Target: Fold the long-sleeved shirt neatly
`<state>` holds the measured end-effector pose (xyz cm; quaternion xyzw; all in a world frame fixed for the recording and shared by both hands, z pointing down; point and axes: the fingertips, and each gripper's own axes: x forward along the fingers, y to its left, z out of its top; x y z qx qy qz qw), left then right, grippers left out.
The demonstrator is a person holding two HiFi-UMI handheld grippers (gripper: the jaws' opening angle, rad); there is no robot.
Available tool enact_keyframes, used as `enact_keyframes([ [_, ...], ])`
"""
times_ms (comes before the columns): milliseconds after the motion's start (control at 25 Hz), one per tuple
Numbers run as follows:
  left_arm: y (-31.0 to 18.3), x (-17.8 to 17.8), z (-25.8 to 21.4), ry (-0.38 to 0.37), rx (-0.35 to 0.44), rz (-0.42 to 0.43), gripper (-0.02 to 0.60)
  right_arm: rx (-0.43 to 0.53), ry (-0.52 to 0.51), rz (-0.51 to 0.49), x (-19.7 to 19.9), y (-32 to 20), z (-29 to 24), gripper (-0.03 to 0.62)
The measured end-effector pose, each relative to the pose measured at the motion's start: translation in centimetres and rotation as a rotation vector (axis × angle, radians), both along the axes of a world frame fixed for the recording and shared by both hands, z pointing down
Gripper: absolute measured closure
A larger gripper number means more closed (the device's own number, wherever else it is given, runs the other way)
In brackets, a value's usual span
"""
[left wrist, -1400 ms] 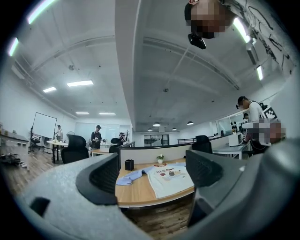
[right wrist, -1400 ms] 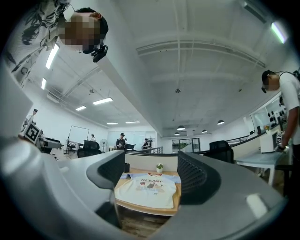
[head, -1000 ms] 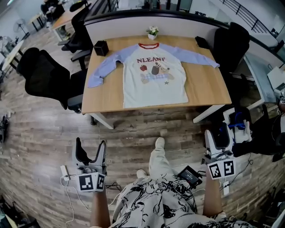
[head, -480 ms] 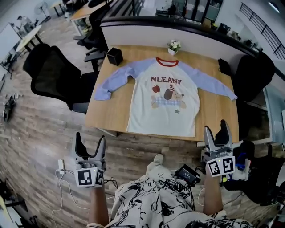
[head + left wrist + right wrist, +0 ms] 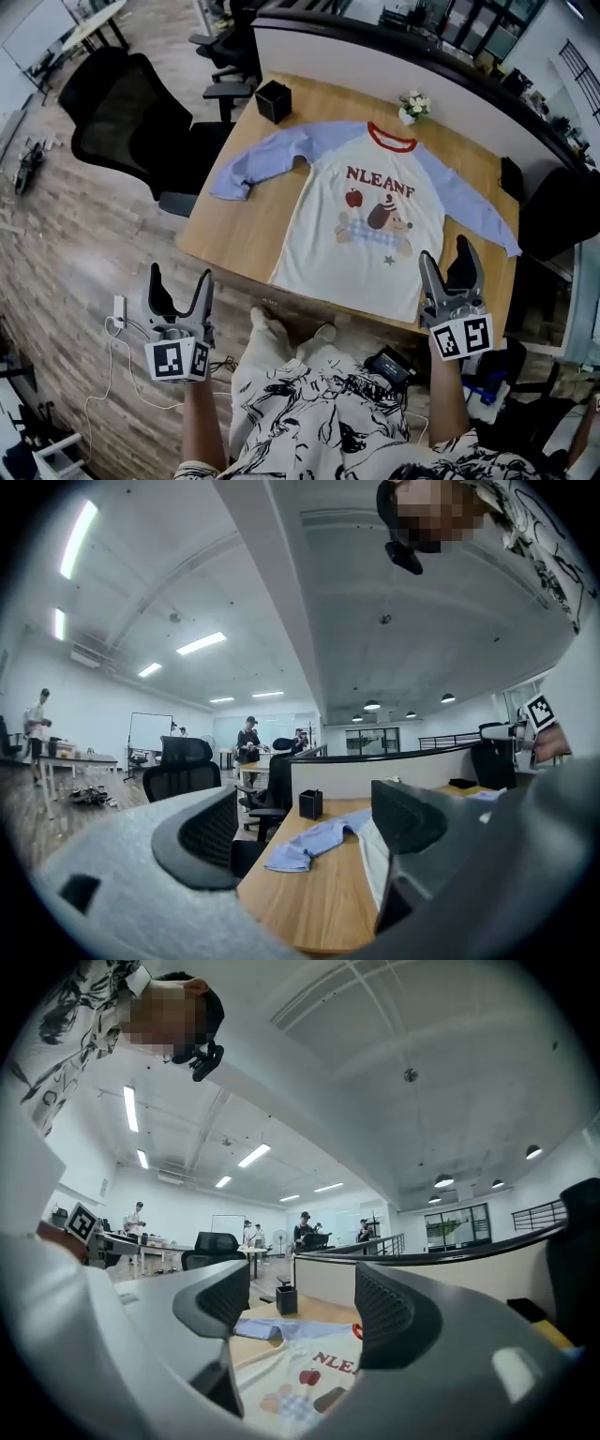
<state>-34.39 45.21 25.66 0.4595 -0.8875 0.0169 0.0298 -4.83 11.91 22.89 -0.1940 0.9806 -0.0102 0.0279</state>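
Standing at the near edge of the wooden table (image 5: 230, 234), looking down on the long-sleeved shirt (image 5: 375, 220) lying flat and face up across it: red collar (image 5: 392, 139) toward the far side, hem (image 5: 337, 286) along the near edge, left sleeve (image 5: 258, 169) reaching out and bending near its cuff, right sleeve (image 5: 469, 202) running toward the right edge. Holding the left gripper (image 5: 179, 277) level over the floor, near and left of the table, jaws spread wide and gripping nothing. Holding the right gripper (image 5: 443, 251) at the near right corner, just beside the hem, jaws likewise spread and empty. Expecting light, limp cloth: probably sagging and wrinkling wherever lifted, sliding easily over smooth wood, not breaking. Judging the cuffs and shoulder seams the best pinch points for the sleeves, then the hem corners for the body; pinching at an edge, lifting low, dragging little.
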Motion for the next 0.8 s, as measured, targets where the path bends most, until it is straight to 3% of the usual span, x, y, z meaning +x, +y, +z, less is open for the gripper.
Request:
enact_keyframes([
  [400,-3.7,-12.7,4.4,0.06,-0.042,0.053,0.146,-0.042,0.098,-0.106,-16.2,1.0,4.3,0.246],
  [600,-6.7,-19.2,8.8,0.125,-0.13,0.137,0.146,-0.088,0.191,-0.15,-24.8,2.2,8.4,0.246],
  [800,-9.3,-22.6,15.6,0.21,-0.247,0.245,0.146,-0.193,0.328,-0.233,-32.5,6.6,15.8,0.243],
])
